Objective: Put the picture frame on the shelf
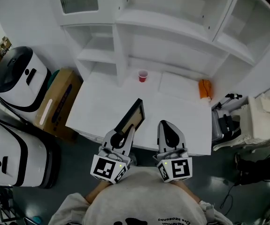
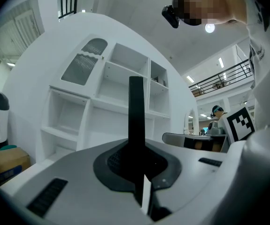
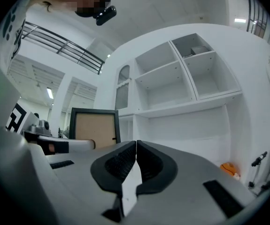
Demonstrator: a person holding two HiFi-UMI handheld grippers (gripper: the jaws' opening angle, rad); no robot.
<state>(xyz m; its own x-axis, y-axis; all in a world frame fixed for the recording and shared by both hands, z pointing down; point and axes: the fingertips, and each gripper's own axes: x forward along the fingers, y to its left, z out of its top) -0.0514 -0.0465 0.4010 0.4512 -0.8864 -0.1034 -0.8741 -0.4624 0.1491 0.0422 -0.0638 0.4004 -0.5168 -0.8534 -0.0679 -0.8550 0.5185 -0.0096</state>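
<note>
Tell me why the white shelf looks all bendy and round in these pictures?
Left gripper view: the wide lens bows the shelf into a dome, the corners go black, and a ceiling lamp glares. Right gripper view: the same bulge and dark corners. Head view: the shelf's straight boards curve only mildly toward the edges.

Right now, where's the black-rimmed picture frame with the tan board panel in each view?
Head view: black-rimmed picture frame at centre, tilted, rising from the left gripper.
Left gripper view: centre, edge-on, a black vertical bar clamped between the jaws.
Right gripper view: left of centre, tan panel facing the camera.
Shared landmark: white shelf unit behind it.
</note>
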